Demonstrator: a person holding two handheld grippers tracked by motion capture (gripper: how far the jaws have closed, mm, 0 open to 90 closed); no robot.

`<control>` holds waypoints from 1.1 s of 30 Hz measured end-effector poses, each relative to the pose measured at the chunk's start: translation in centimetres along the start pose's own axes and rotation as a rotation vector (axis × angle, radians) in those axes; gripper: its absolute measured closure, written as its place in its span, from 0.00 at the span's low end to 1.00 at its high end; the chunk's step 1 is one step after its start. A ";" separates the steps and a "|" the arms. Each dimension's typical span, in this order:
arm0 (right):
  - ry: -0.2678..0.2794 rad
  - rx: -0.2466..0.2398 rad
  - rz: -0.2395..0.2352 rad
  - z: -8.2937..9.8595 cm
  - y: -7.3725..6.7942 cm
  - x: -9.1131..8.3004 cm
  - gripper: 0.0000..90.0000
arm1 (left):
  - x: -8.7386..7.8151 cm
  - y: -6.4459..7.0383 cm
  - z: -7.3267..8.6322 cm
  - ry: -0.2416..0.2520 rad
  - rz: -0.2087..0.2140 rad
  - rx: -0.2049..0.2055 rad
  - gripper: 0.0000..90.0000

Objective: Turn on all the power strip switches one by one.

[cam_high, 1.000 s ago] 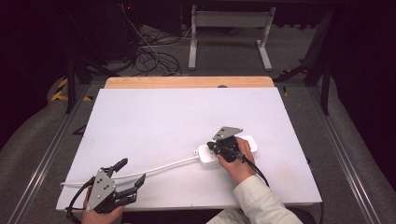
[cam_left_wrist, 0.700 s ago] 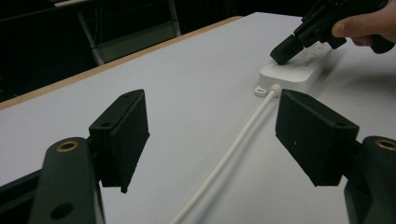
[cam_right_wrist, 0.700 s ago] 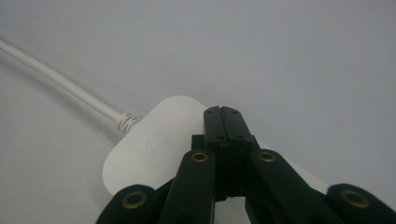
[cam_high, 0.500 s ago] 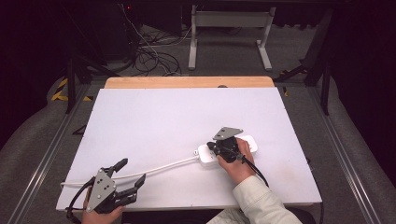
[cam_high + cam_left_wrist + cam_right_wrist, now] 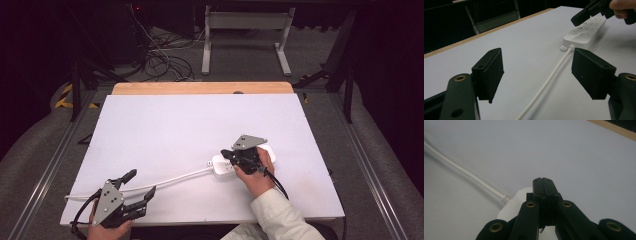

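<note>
Pressing power strip [image 5: 225,164], right claw [image 5: 227,155] closed, left claw [image 5: 140,185] open, no readable markings.

In the high view, the left black two-jaw gripper [image 5: 139,192] sits at the lower left of the frame, held by a hand [image 5: 107,231] that enters from the bottom edge, its grey three-cornered plate facing up and its fingers spread wide apart, pointing toward the upper right. The left gripper view shows those two black fingers [image 5: 489,72] standing well apart at either side of the frame. The right black two-jaw gripper [image 5: 226,154] lies right of centre in the high view, gripped by a hand [image 5: 257,172] on a pale-sleeved forearm [image 5: 280,217] that rises from the bottom edge, and in the right gripper view its fingers [image 5: 545,187] are pressed flat together.
</note>
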State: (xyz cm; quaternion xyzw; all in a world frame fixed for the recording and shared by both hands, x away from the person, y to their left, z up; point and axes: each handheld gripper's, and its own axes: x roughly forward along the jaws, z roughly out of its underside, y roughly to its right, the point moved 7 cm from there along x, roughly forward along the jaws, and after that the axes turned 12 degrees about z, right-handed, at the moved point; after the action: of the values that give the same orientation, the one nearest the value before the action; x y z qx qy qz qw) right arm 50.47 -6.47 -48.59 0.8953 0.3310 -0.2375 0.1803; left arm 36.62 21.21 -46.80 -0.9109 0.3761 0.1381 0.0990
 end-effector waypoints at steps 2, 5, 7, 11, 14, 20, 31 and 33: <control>0.009 -0.007 -0.010 -0.3 -0.3 -0.4 1.00 | 0.0 0.0 0.0 0.000 0.000 0.007 0.29; 0.013 -0.022 -0.012 -0.5 -0.7 -0.6 1.00 | 0.0 0.1 0.0 0.001 0.000 0.005 0.29; 0.015 -0.024 -0.012 -0.6 -0.7 -0.7 1.00 | 0.0 0.1 0.0 0.001 -0.001 0.005 0.29; 0.021 -0.024 -0.011 -0.8 -0.6 -1.0 1.00 | 0.0 0.1 0.0 0.000 0.001 0.002 0.29; 0.021 -0.026 -0.014 -0.8 -0.6 -1.0 1.00 | 0.0 0.0 0.0 -0.001 0.000 0.004 0.29; 0.071 -0.034 -0.019 -1.4 -0.3 -1.6 0.75 | -0.2 -0.1 0.0 -0.026 -0.002 -0.004 0.30; 0.148 -0.047 -0.013 -2.3 0.7 -4.4 0.41 | -0.2 -0.3 0.0 -0.027 -0.003 -0.010 0.30; 0.148 -0.045 -0.008 -2.2 1.0 -5.0 0.37 | -0.2 -0.3 0.0 -0.027 -0.003 -0.009 0.30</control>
State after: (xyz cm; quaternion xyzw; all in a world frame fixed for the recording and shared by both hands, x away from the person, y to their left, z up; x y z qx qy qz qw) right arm 48.45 -8.63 -43.89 0.9048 0.3523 -0.1636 0.1746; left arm 36.67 21.59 -46.74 -0.9099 0.3727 0.1521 0.1004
